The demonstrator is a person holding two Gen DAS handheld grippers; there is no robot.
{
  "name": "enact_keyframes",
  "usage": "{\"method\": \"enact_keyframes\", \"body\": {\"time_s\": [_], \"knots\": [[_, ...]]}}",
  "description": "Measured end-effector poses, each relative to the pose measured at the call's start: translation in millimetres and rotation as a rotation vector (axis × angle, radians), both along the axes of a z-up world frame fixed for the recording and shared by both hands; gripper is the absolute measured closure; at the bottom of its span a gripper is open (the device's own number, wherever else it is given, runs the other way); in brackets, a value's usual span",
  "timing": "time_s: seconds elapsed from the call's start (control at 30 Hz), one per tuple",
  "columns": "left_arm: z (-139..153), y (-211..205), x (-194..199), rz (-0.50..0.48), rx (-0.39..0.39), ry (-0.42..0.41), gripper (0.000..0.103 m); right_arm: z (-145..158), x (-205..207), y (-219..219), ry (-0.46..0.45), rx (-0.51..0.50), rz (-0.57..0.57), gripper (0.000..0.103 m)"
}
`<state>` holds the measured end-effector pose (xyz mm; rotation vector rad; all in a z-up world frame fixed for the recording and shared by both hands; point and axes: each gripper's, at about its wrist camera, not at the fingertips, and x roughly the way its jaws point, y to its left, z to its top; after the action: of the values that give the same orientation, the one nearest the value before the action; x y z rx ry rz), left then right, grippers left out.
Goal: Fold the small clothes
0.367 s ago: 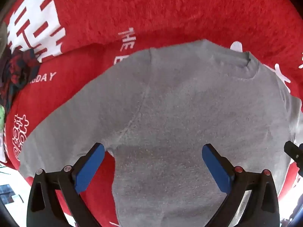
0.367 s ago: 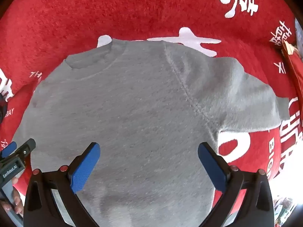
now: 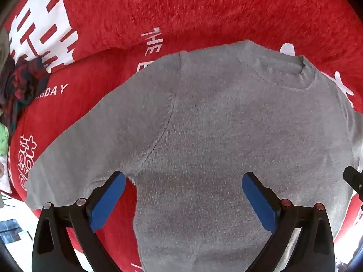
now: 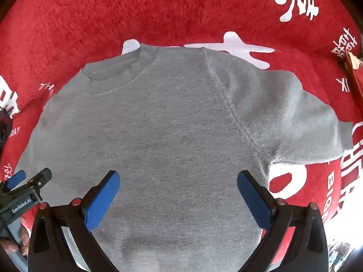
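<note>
Left wrist view has the grey sweater (image 3: 226, 136) spread flat, filling the middle of the frame, collar toward the upper right and one sleeve (image 3: 90, 140) running down to the lower left; in the right wrist view the sweater (image 4: 158, 136) lies the same way, with the other sleeve (image 4: 283, 113) out to the right. It rests on a red blanket (image 3: 204, 11) with white lettering. The left gripper (image 3: 183, 201) hangs over the lower body with its jaws wide apart and nothing between them, and the right gripper (image 4: 179, 197) is likewise spread and empty. From here, I'd worry most about the fuzzy blanket: a pinch taken too deep could catch it along with the knit and drag everything. A grab on only the top layer would lift the front off the back and leave a lopsided fold. The two grippers sit close together, so they might bump. At the left edge a dark patterned cloth (image 3: 20, 90) lies near the sleeve end and could get snagged in a sweep.
</note>
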<state>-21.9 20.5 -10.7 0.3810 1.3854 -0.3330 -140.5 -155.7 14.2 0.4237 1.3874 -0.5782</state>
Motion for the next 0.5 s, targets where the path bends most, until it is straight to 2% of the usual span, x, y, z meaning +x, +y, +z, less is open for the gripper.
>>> {"method": "enact_keyframes", "body": {"time_s": [0.5], "knots": [[-4.5,-17.5,12.0,0.043,0.028,0.03,0.0,-3.2,-0.6,-3.4,0.001,-0.003,0.011,0.0]]}}
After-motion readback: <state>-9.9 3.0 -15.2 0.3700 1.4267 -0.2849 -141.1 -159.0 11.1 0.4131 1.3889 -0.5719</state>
